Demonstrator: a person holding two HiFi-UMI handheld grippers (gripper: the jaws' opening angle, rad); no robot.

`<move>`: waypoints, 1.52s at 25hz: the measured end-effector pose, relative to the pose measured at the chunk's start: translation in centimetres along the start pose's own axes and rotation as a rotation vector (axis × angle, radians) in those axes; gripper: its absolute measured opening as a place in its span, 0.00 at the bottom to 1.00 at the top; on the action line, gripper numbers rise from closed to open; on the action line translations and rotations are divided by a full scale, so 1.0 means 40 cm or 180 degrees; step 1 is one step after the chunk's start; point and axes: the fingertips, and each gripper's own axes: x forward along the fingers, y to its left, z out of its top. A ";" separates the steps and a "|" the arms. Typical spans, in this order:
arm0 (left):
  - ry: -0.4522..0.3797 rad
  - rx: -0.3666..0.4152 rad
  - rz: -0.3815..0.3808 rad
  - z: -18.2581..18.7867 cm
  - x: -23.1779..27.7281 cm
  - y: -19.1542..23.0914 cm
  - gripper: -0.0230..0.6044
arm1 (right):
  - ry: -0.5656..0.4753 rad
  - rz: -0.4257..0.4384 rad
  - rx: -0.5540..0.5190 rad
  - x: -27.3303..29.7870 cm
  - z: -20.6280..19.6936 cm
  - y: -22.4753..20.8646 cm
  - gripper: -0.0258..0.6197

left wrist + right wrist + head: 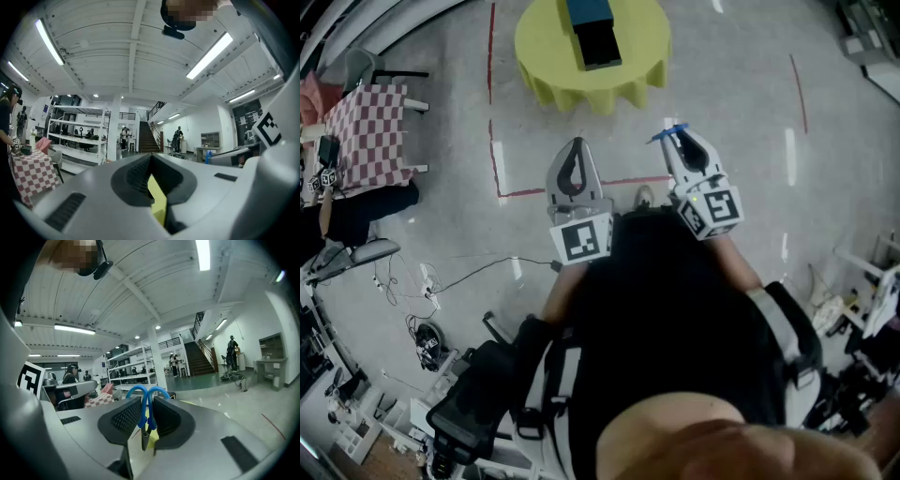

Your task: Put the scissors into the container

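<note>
In the head view, my right gripper (677,133) is shut on the scissors (667,134), whose blue handles stick out past its tip. The right gripper view shows the blue handle loops (149,393) pinched between the dark pads (126,420), with the blades (144,438) hanging toward the camera. To its left, my left gripper (574,142) is shut with nothing in it. Both are held in the air in front of my body, short of the round yellow table (546,52). On that table stands the blue and black container (594,34). A slice of yellow shows behind the left gripper (151,158).
Red tape lines (494,141) mark the grey floor between me and the yellow table. A checked-cloth table (367,131) with a seated person is at the left. Cables (422,281) and a chair lie lower left; equipment (862,309) crowds the right edge.
</note>
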 end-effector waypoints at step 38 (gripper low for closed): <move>0.0063 -0.0109 -0.0391 -0.037 -0.010 0.192 0.03 | -0.0109 -0.0393 0.0069 0.090 -0.023 0.151 0.16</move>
